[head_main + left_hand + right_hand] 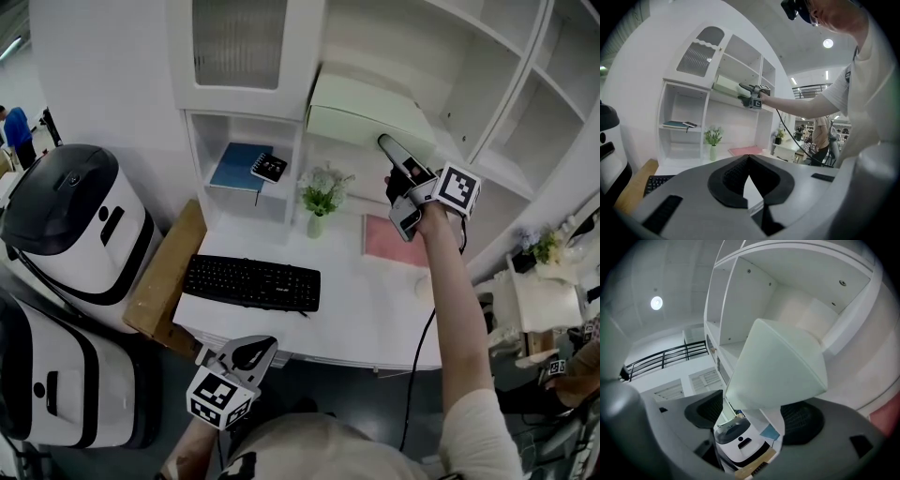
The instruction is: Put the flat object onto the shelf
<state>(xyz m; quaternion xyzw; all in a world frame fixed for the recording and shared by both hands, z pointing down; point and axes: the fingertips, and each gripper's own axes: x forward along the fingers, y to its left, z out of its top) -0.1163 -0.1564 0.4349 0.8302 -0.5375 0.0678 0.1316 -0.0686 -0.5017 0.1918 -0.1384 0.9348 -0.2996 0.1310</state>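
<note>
On the upper shelf (497,171), above the back edge of the bench (375,314), the box (361,117) lies flat. It is pale green, and its long axis runs along the shelf's front edge. It appears to rest on the board, though I cannot tell how far back from the edge it sits.

The right tongs (394,186) are raised to the box's right end and spread wide. The right gripper view shows the near corner of the box between the two pads. The left pad looks just clear of it. The right pad is close under its lower edge, and no squeeze on the box shows.

So the box lies ahead of these tongs and to their left, with most of its length running away from them along the shelf. In my judgement the placing is nearly done. What is left is to draw the tongs straight back off that corner without dragging the end forward, or to nudge the end deeper if it overhangs.

The left tongs (251,354) hang low off the bench's front edge, well apart from the shelf. Their tips are together with nothing between them. The right hand is plainly the nearer one.
</note>
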